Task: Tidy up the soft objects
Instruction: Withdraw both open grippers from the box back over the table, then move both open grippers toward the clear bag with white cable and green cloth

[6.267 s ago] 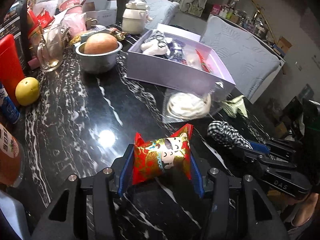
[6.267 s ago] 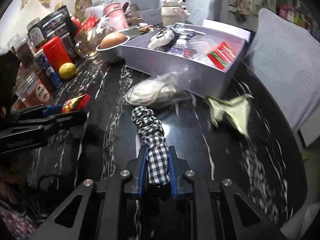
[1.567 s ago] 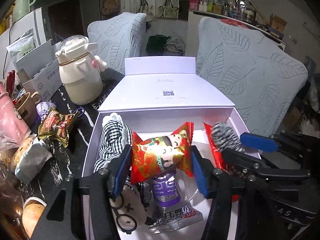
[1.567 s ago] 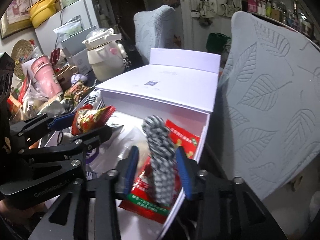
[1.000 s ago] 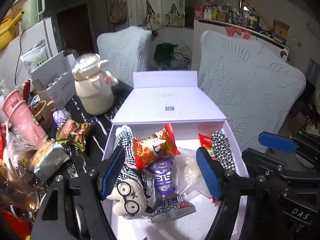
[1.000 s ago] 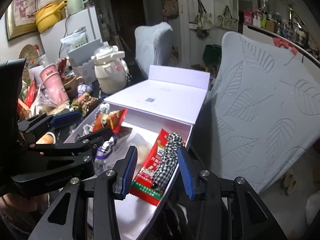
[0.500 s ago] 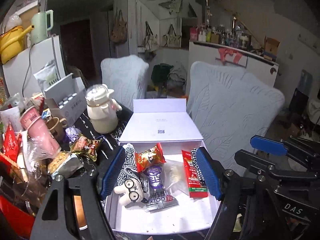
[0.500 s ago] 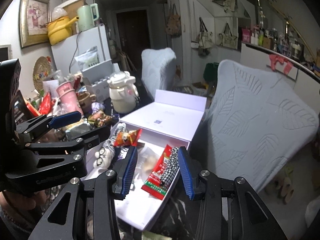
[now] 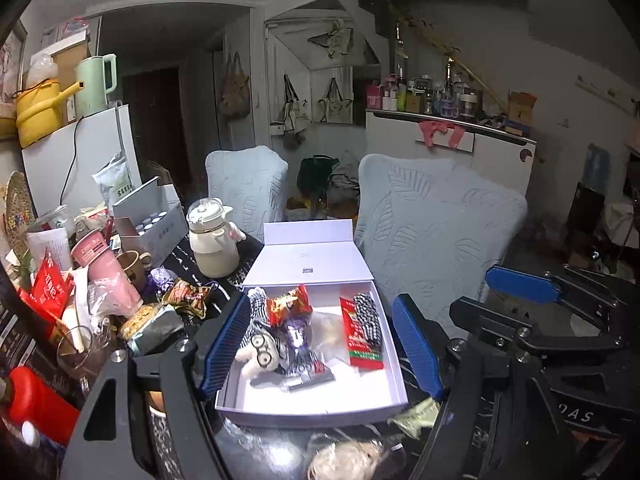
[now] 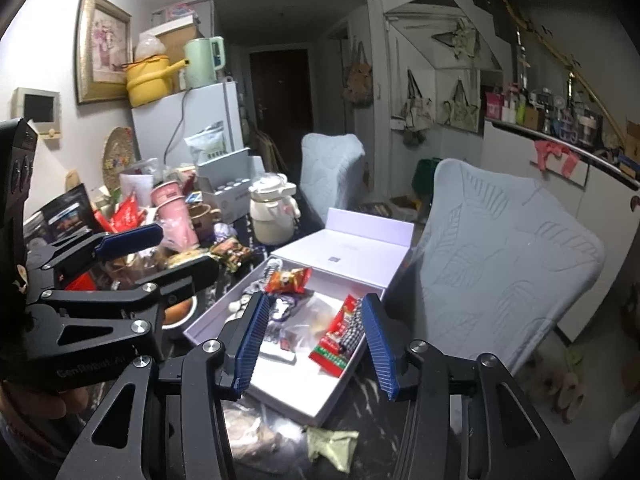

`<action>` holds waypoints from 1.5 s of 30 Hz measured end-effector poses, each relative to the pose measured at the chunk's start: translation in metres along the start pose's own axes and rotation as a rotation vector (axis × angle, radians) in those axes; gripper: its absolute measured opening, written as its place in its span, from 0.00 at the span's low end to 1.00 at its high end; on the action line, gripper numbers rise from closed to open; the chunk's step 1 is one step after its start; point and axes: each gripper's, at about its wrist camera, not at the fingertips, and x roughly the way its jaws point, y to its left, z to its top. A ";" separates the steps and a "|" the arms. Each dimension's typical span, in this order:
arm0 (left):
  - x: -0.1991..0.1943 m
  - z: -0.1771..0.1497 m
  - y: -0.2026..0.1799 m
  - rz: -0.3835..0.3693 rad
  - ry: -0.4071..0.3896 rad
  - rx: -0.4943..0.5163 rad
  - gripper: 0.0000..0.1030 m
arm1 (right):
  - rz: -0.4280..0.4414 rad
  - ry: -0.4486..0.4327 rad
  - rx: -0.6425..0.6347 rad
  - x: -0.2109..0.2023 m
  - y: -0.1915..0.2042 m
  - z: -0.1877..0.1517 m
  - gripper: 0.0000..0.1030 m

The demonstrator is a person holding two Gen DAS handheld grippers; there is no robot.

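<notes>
Left wrist view shows my left hand-held gripper [image 9: 320, 344] and right hand-held gripper [image 10: 316, 344] both wide and empty above the white box [image 9: 312, 402], red snack pouch [image 9: 289, 305] and checkered cloth [image 9: 368, 314] inside, so next I reach for the green crumpled piece [image 10: 334, 442] on the bench [image 10: 362, 402].

Two black, angular gripper frames with triangular cut-outs and round silver screw heads are seen. On the left gripper [image 9: 320, 346] and the right gripper [image 10: 316, 346], ribbed blue pads [image 9: 224, 344] are fitted. White lettering is printed on each frame; "DAS" can be read on one.
</notes>
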 end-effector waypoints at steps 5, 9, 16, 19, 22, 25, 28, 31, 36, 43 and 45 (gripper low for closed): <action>-0.025 -0.009 -0.007 0.004 -0.004 -0.006 0.71 | 0.000 -0.018 -0.002 -0.025 0.005 -0.012 0.59; -0.040 -0.018 -0.012 0.007 -0.010 -0.004 0.71 | 0.002 -0.019 -0.011 -0.041 0.010 -0.023 0.63; -0.062 -0.039 -0.023 -0.004 0.010 0.001 0.71 | 0.004 -0.011 0.002 -0.062 0.012 -0.048 0.66; -0.065 -0.050 -0.027 -0.008 0.024 -0.007 0.71 | 0.007 0.001 0.015 -0.067 0.011 -0.061 0.66; -0.068 -0.062 -0.031 -0.029 0.032 -0.008 0.71 | 0.001 0.017 0.027 -0.070 0.011 -0.073 0.66; -0.067 -0.074 -0.034 -0.041 0.052 -0.014 0.71 | 0.000 0.034 0.035 -0.070 0.009 -0.085 0.67; -0.064 -0.086 -0.035 -0.064 0.083 -0.029 0.71 | -0.001 0.057 0.049 -0.069 0.007 -0.097 0.67; -0.061 -0.096 -0.034 -0.076 0.103 -0.039 0.71 | 0.005 0.086 0.073 -0.066 0.004 -0.112 0.67; -0.053 -0.113 -0.033 -0.082 0.138 -0.052 0.71 | 0.014 0.129 0.105 -0.058 -0.001 -0.133 0.67; -0.035 -0.138 -0.025 -0.092 0.211 -0.090 0.71 | 0.000 0.172 0.145 -0.046 -0.009 -0.160 0.67; -0.028 -0.144 -0.022 -0.099 0.225 -0.108 0.71 | -0.005 0.184 0.156 -0.042 -0.012 -0.168 0.67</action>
